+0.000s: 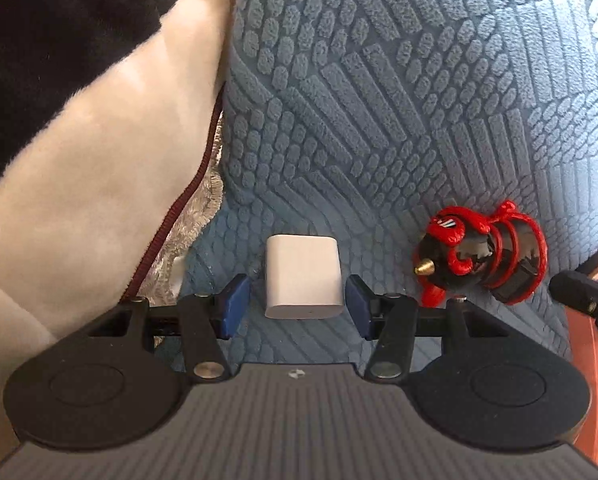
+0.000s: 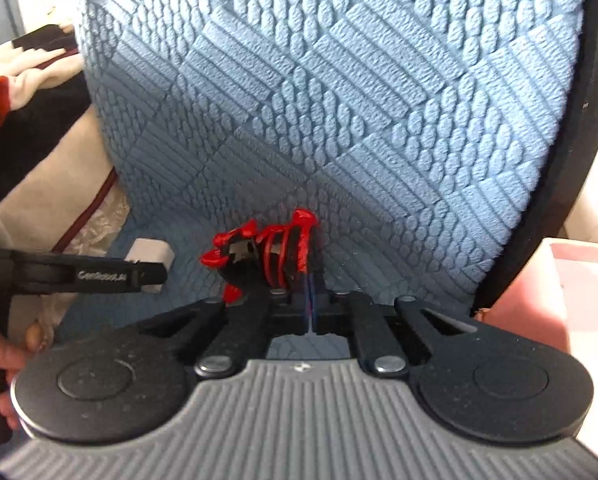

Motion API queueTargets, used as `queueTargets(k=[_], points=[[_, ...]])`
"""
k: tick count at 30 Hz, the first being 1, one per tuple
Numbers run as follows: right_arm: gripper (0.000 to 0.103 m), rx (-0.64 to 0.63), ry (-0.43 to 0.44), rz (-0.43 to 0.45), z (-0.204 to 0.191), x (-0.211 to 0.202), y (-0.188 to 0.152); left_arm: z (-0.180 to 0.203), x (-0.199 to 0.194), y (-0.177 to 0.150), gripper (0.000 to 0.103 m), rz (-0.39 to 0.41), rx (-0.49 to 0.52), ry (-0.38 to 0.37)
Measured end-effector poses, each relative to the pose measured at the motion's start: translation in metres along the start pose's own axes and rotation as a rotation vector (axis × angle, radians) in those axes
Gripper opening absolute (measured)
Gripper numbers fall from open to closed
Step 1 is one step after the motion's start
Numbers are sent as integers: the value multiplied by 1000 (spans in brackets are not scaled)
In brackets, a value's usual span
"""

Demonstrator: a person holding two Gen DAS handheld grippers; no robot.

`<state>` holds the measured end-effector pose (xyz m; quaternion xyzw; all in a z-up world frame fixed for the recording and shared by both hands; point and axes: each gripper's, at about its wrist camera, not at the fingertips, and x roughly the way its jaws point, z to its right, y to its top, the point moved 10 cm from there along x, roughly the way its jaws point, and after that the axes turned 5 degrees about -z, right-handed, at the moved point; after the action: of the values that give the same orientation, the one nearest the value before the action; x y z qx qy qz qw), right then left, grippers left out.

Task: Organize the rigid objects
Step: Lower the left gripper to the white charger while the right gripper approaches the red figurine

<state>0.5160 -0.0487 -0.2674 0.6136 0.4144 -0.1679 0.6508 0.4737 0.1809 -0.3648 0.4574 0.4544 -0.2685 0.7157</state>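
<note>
A white charger block (image 1: 303,278) lies on a blue textured cushion (image 1: 379,100), and the left gripper (image 1: 299,300) is set down around it with a blue pad (image 1: 235,300) on either side. The jaws stand spread: a narrow strip of cushion shows between the left pad and the block, while the right pad sits just beside the block's edge, and whether it touches cannot be told. To the right of the block, apart from it, a red and black toy figure (image 1: 481,254) with a small brass tip lies on its side on the same cushion. In the right wrist view the right gripper (image 2: 310,312) has its two fingers pressed together, the blue pads meeting in a thin line just at the near right end of the toy figure (image 2: 267,252); whether a part of the toy is caught between them cannot be told. The left gripper's black finger (image 2: 115,274) reaches in from the left of that view, with the white charger block (image 2: 151,256) partly hidden behind it. A hand (image 2: 7,356) shows at the lower left edge. A cream and dark fleece blanket (image 1: 99,120) with a dark red piped edge lies against the cushion's left side, and a pink surface (image 2: 559,292) shows past the cushion's dark rim on the right.
</note>
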Motion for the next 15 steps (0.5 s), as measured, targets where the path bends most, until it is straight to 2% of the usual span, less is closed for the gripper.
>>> queueTargets(k=[1,2,4,15], points=[[11,-4,-8,-8,0,2,-1,0,1,-1,59,-10,-20,-16],[21,-6,-13,-10,0,4,-2,-1,3,0,59,-15,-31,-35],[26,-1,-19,-5,0,7,-2,-2,6,1,59,-11,-27,-31],[25,6,16,-6,-8,27,-6,-6,20,12,59,-10,-16,-42]])
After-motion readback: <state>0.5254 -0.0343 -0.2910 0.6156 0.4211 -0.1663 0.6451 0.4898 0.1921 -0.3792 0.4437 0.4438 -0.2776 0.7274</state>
